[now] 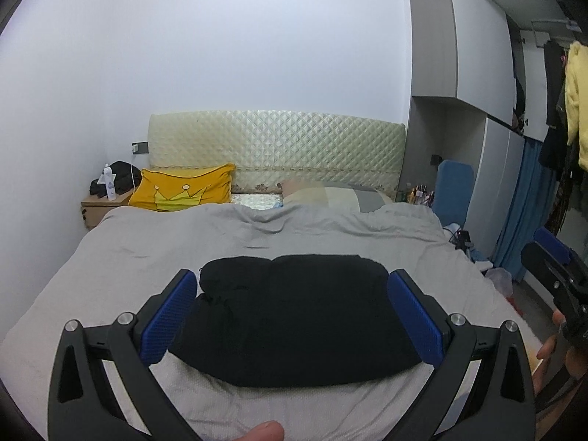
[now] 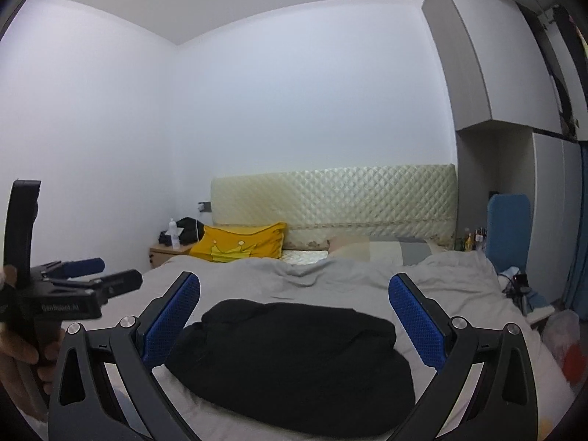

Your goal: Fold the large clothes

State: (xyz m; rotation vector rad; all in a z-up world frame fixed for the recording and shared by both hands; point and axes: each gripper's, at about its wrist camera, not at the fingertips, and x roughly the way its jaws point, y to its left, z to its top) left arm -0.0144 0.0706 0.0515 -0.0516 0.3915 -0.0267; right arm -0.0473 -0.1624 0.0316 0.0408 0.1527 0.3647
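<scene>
so, step: judged either a finished fold or a pause ahead of one more.
left gripper (image 1: pixel 292 316): spread wide, empty, raised above the cloth.
right gripper (image 2: pixel 294 319): spread wide too, pinching nothing.
black garment (image 1: pixel 294 323): straight ahead and below both grippers, lying as a compact bundle on the grey bedcover (image 1: pixel 154 246).
doing it well: lower onto the near hem, pinch both corners evenly, lift together, lay flat, smooth lumps.

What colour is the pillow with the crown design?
Yellow pillow, with a lighter yellow-green crown; clearest in the left wrist view.
</scene>
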